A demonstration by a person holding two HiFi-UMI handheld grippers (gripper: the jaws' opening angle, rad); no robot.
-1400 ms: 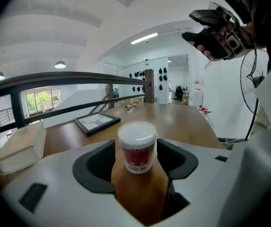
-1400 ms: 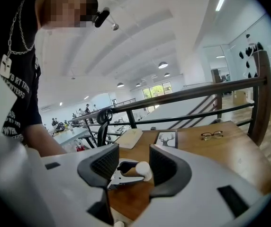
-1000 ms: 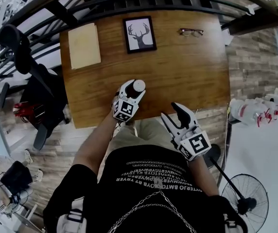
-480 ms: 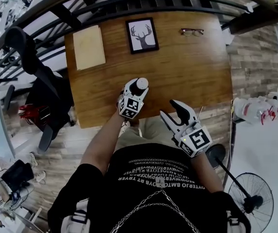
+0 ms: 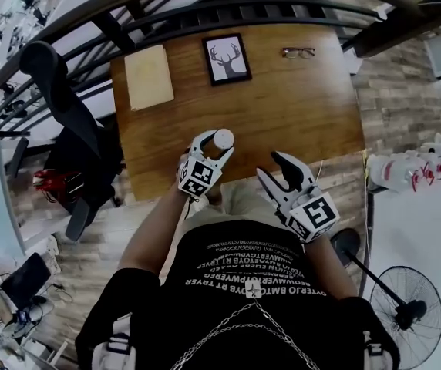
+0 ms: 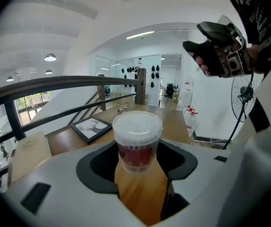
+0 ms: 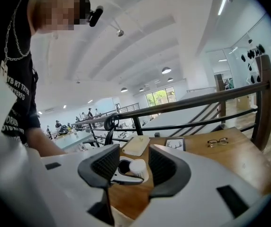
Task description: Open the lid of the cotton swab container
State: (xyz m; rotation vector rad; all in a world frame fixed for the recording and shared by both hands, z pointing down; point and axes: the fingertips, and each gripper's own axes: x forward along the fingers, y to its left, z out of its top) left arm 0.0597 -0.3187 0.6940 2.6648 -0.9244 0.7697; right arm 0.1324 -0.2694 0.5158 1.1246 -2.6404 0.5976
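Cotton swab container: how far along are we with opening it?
Done: the left tongs grip the cotton swab container by its body. In hand: the right tongs, open and empty though just closing a little, hang apart from it near the table edge. Left: the lid is on; the right tongs must reach and pull it off.

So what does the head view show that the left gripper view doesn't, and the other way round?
Only the head view: the black office chair and the square-marker cube on the left gripper. Only the left gripper view: the red label on the clear plastic cotton swab container gripped between that gripper's fingers, plus round ceiling lights. Both: the container itself, the open right gripper, the black-framed deer picture, the thin-rimmed glasses, the beige book and the brown wooden table.
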